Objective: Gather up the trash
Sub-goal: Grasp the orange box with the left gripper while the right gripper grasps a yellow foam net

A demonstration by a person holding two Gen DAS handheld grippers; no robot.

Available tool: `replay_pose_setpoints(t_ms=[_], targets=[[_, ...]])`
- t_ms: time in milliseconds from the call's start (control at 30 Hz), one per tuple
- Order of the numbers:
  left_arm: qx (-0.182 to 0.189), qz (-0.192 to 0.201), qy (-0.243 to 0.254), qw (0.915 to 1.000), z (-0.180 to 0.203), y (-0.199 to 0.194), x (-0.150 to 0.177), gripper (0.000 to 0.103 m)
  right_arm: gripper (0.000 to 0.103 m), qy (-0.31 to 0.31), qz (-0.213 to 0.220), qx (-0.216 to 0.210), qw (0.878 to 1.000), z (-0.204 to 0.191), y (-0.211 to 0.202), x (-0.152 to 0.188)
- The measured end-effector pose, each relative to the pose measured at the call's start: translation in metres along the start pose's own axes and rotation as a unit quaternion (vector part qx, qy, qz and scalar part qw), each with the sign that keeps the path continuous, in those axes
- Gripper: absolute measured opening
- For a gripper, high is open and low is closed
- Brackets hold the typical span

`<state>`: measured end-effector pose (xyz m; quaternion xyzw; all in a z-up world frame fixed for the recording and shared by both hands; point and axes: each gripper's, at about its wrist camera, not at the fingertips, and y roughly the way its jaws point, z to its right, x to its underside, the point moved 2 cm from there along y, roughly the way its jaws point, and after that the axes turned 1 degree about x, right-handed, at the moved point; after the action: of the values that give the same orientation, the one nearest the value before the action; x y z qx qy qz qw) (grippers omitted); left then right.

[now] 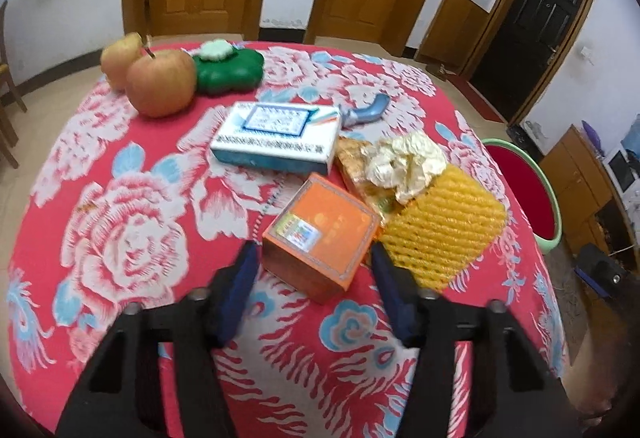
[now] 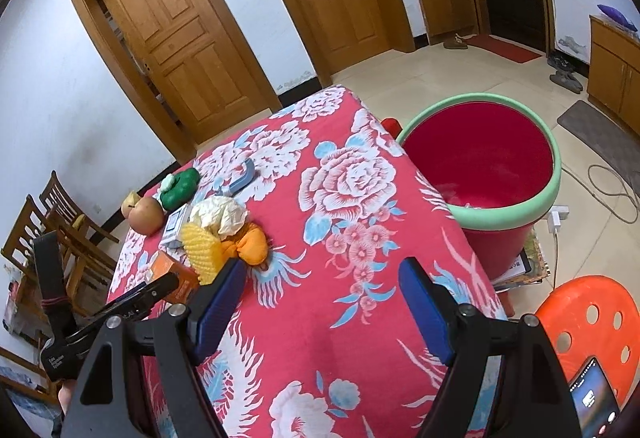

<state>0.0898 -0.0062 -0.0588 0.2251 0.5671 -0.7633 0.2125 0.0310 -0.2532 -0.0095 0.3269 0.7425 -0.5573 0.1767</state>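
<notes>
Right now the step looks like the approach to a first pick: the left gripper (image 1: 314, 258) hangs low over the table with the red floral cloth (image 1: 120, 198), its blue-padded jaws spread wide and holding nothing. The small orange cardboard box with a printed sticker (image 1: 320, 234) sits just ahead of the tips, its near corner reaching between them; neither pad seems to touch it. My guess is that it's the first target.

Next move, as I judge it: push forward a little so the pads straddle the box sides, close, lift, then carry it to the red plastic bucket with a pale green rim (image 2: 480, 166), which stands off the table's right edge on the floor.

Other trash lies clustered toward the right edge, beyond the box:
- yellow foam fruit net (image 1: 444, 226), touching the box's right side or just beside it
- crumpled cream paper wad (image 1: 408, 162), resting on a patterned orange wrapper (image 1: 352, 158)
- white-and-blue flat carton (image 1: 276, 136), nearer the table's middle

Two apples (image 1: 160, 82) and a green flower-shaped case (image 1: 228, 68) sit at the far left corner, probably not trash.

The right gripper (image 2: 324, 286) hovers over the near right part of the table, jaws wide apart, empty, pointing toward the bucket.
</notes>
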Motion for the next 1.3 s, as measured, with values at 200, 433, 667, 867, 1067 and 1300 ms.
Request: replay_pose_setpoints(t_ms=[200, 433, 667, 867, 1067, 1300], targets=[[-0.002, 0.013, 0.013, 0.9998, 0.000, -0.006, 0.003, 0.054, 0.081, -0.012, -0.014, -0.008, 1.000, -0.011, 0.009, 0.001], [-0.023, 0.034, -0.002, 0.9992, -0.014, -0.023, -0.001, 0.054, 0.081, -0.033, -0.023, -0.025, 0.999, -0.029, 0.020, 0.002], [-0.053, 0.047, -0.016, 0.9974, -0.031, -0.033, -0.003, 0.054, 0.073, -0.055, -0.035, -0.054, 0.996, -0.055, 0.037, -0.001], [-0.053, 0.049, -0.029, 0.9970, -0.041, -0.034, -0.001, 0.054, 0.062, -0.071, -0.055, -0.081, 0.993, -0.077, 0.055, 0.002], [-0.050, 0.049, -0.035, 0.9969, -0.045, -0.034, -0.001, 0.054, 0.043, -0.087, -0.070, -0.099, 0.989, -0.094, 0.069, 0.008], [-0.044, 0.050, -0.037, 0.9971, -0.045, -0.036, -0.001, 0.054, 0.012, -0.108, -0.080, -0.100, 0.986, -0.100, 0.075, 0.016]])
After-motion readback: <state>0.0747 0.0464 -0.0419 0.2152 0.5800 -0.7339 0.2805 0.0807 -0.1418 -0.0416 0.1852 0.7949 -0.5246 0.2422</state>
